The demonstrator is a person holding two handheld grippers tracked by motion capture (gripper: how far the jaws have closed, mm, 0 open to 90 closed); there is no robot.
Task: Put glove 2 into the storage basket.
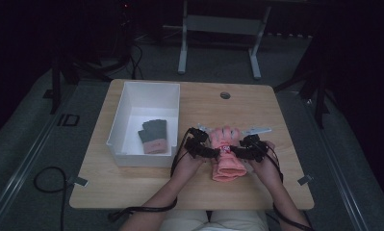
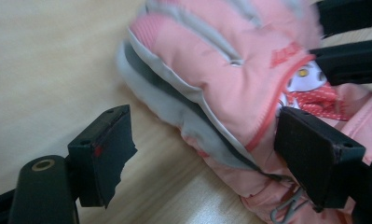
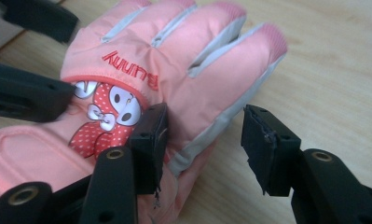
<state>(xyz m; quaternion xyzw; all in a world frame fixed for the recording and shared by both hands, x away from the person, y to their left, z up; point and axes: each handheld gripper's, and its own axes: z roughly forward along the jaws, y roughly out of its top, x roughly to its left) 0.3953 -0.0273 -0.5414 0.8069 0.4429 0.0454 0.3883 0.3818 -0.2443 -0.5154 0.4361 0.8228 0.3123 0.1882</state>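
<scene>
**Two claws straddle the pink glove's edges**

The pink glove (image 1: 226, 154) lies flat on the worktop (image 1: 132, 183), near its front-middle. The left claw (image 2: 204, 154) gapes wide over one side edge, the right claw (image 3: 204, 140) over the other; neither grips. Bare wood lies beyond the fingertips. The white bin (image 1: 117, 122) sits well left.

White bin (image 1: 132, 98) with grey glove (image 1: 154, 136) inside, on the wooden table (image 1: 132, 185).

2 hand-held grippers (image 1: 213, 148) (image 1: 235, 149), jaws apart
</scene>
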